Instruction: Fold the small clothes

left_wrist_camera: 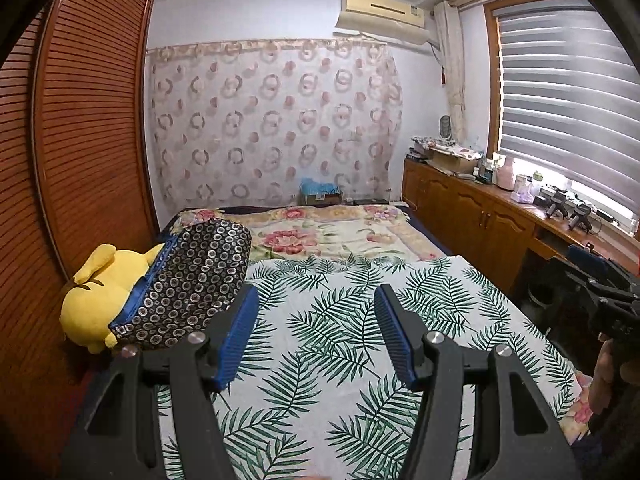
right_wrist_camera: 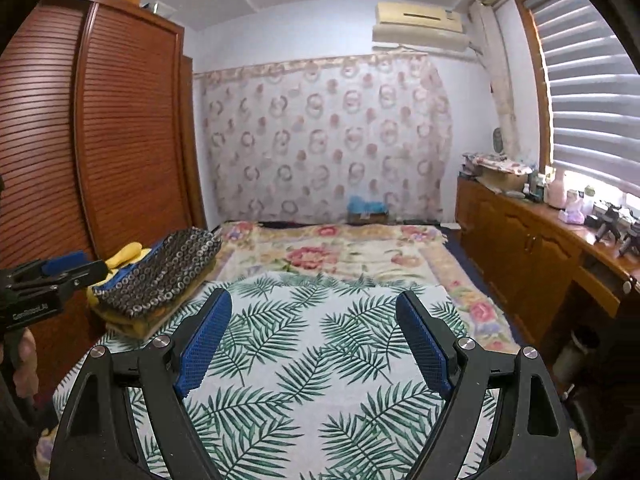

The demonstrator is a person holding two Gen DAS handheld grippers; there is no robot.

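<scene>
Blue-padded left tool [left_wrist_camera: 316,300], right tool [right_wrist_camera: 316,304], agape, empty

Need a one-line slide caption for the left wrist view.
Open left gripper above a leaf-print cloth on the bed, yellow plush toy at left.

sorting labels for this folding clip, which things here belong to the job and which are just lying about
For the job:
- left gripper, jaws open, nothing between them
- right gripper, jaws open, nothing between them
- leaf-print cloth spread on the bed
No small garment is in view.

Lying about:
- yellow plush toy
- ring-patterned cushion
- floral blanket
- air conditioner
</scene>
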